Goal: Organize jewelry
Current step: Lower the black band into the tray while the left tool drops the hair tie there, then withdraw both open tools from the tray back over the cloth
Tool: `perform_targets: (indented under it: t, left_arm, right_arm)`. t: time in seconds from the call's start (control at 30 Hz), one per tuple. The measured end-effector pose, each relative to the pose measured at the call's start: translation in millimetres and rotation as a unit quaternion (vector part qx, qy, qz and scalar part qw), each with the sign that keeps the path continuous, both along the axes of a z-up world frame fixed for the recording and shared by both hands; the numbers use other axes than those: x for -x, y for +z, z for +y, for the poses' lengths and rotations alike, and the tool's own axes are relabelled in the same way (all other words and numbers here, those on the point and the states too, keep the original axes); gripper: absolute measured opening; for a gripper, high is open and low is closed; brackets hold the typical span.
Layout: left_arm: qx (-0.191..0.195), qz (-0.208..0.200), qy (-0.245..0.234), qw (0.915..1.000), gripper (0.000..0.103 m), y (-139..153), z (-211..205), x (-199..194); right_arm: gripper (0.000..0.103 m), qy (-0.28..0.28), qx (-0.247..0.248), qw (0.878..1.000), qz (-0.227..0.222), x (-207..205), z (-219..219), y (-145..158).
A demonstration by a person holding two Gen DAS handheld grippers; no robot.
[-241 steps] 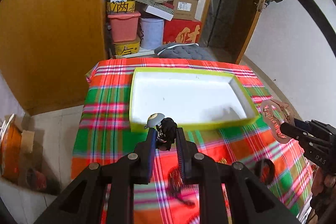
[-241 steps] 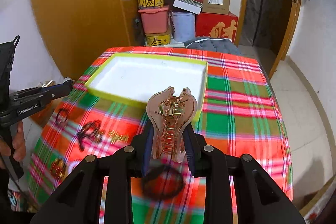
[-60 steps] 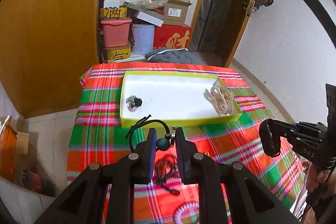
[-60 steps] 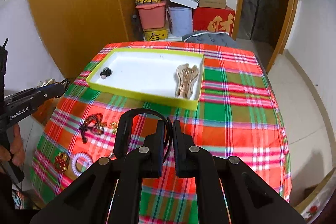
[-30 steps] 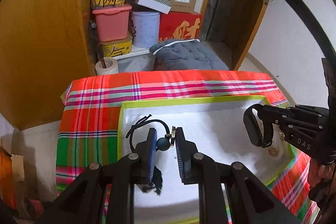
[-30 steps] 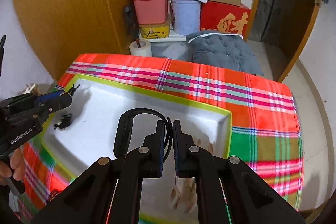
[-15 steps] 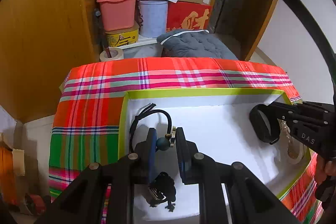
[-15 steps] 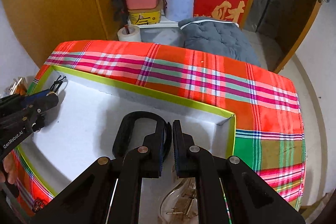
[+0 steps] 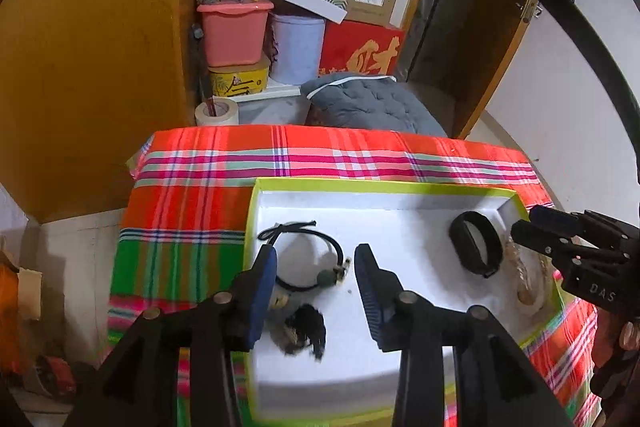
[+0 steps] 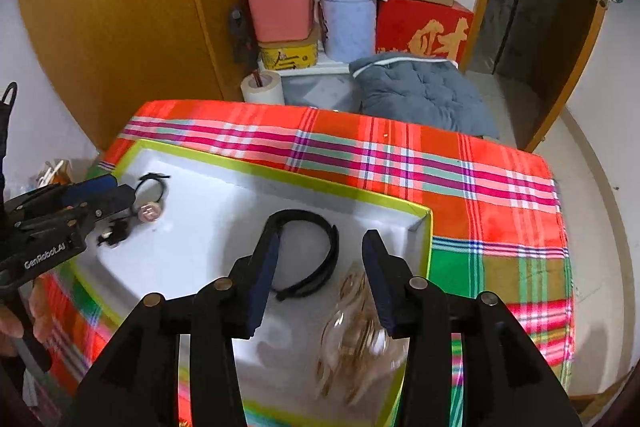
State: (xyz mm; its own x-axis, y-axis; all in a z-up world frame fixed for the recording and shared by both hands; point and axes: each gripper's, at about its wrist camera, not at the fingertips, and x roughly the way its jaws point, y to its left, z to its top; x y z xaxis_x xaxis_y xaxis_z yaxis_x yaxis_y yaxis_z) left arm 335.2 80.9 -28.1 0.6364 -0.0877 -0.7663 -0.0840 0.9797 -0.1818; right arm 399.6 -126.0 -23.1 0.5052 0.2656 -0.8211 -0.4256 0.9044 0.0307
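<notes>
A white tray with a yellow-green rim sits on the plaid tablecloth. My left gripper is open above the tray's left end, over a black hair tie with a bead that lies on the tray floor. A black tufted hair piece lies beside it. My right gripper is open above the tray's right end, over a black band lying in the tray. A rose-gold claw clip lies at the right end.
The plaid-covered table stands near a wooden cabinet. Behind it are stacked boxes, a pink bin, a red box and a grey cushion. A tape roll sits on the floor.
Both grippers have opened. The left one let go of the black hair tie and the right one let go of the black band; both pieces now lie in the tray.
</notes>
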Motion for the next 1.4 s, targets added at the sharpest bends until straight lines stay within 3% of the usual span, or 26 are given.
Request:
perform_targets:
  t: [0.43, 0.7, 1.1, 1.4]
  left_arm:
    - [-0.024, -0.022, 0.005, 0.9994, 0.040, 39, -24, 105]
    - [-0.015, -0.034, 0.006, 0.9993, 0.040, 56, -39, 164]
    - [-0.008, -0.030, 0.008, 0.9995, 0.040, 53, -57, 231]
    - [-0.010, -0.028, 0.003, 0.9995, 0.040, 49, -64, 253]
  right_arm:
    - [0.045, 0.018, -0.029, 0.999, -0.012, 101, -24, 31]
    - [0.045, 0.026, -0.043, 0.998, -0.022, 163, -40, 47]
    - [0.045, 0.024, -0.050, 0.998, -0.029, 229, -60, 52]
    - [0.045, 0.027, -0.049, 0.998, -0.014, 253, -64, 39]
